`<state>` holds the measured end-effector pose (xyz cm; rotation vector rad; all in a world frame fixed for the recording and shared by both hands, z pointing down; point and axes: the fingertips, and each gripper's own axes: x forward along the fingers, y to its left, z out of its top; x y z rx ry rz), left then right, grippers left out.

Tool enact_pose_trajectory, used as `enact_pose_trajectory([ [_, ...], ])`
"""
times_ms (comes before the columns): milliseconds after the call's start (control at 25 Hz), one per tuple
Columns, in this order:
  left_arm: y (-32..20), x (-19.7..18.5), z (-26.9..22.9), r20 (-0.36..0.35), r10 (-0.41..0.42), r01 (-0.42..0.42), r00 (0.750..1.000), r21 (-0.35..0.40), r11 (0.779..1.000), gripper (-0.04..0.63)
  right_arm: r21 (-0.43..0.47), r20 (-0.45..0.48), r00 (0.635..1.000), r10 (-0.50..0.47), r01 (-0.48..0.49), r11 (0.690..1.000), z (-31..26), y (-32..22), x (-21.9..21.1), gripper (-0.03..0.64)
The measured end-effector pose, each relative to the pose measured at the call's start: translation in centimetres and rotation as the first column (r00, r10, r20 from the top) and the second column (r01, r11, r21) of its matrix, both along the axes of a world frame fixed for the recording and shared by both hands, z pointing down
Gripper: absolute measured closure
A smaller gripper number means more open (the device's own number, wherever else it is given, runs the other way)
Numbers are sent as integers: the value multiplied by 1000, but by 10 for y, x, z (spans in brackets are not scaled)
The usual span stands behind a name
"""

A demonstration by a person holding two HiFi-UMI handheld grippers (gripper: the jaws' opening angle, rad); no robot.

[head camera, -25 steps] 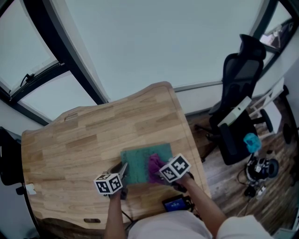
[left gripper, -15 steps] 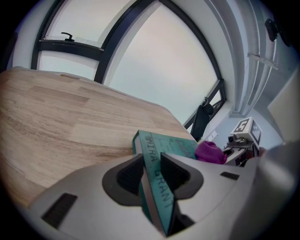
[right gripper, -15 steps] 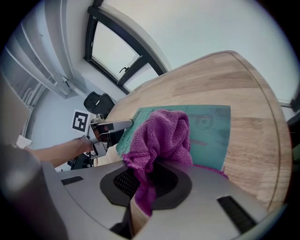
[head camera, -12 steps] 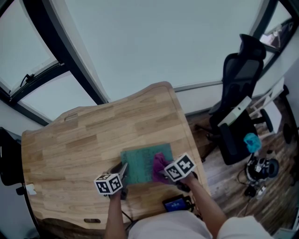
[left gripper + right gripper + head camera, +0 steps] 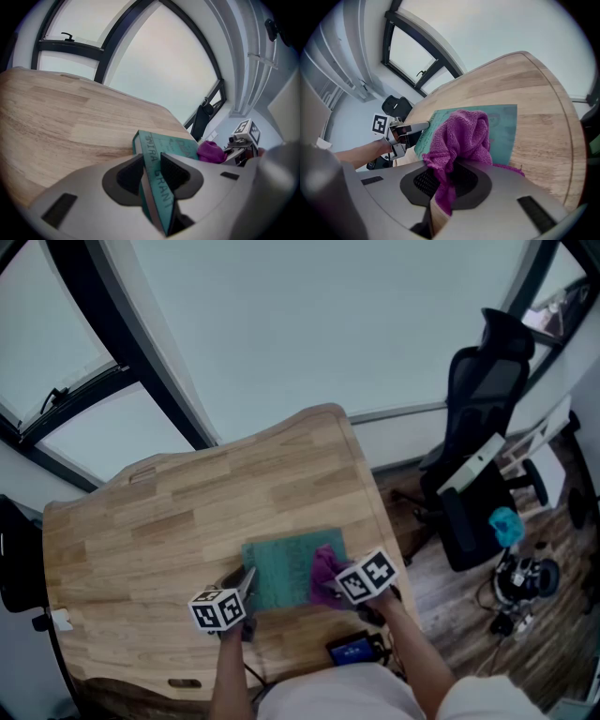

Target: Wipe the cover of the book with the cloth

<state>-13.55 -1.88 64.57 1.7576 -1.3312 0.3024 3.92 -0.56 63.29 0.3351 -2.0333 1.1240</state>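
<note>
Teal book (image 5: 281, 570) (darker lettering on its spine), purple cloth (image 5: 324, 575), light wood-grain table (image 5: 187, 521), black chair (image 5: 483, 381)

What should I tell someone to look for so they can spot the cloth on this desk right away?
Start at the wooden desk; a teal book lies near the person's edge, toward the right. On the right part of the book's cover sits the cloth, bunched up and pinched in the right gripper. It is the only purple, fuzzy thing on the desk.
</note>
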Motion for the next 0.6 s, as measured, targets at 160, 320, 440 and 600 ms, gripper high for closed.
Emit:
enact_pose_trajectory([
  [160,1,1,0,0,1,-1,1000,-1,1000,480,1,-7,1000,15,-15,1000,0,-1,9,575],
  [320,0,1,-1,4,5,-5,1000,0,1000,480,-7,1,999,45,-45,999,0,-5,17,575],
  [440,0,1,-2,2,7,-7,1000,2,1000,480,-7,6,997,75,-75,997,-1,-7,21,575],
  [600,0,1,-1,4,11,-11,1000,1,1000,480,5,0,996,92,-92,996,-1,-9,25,575],
])
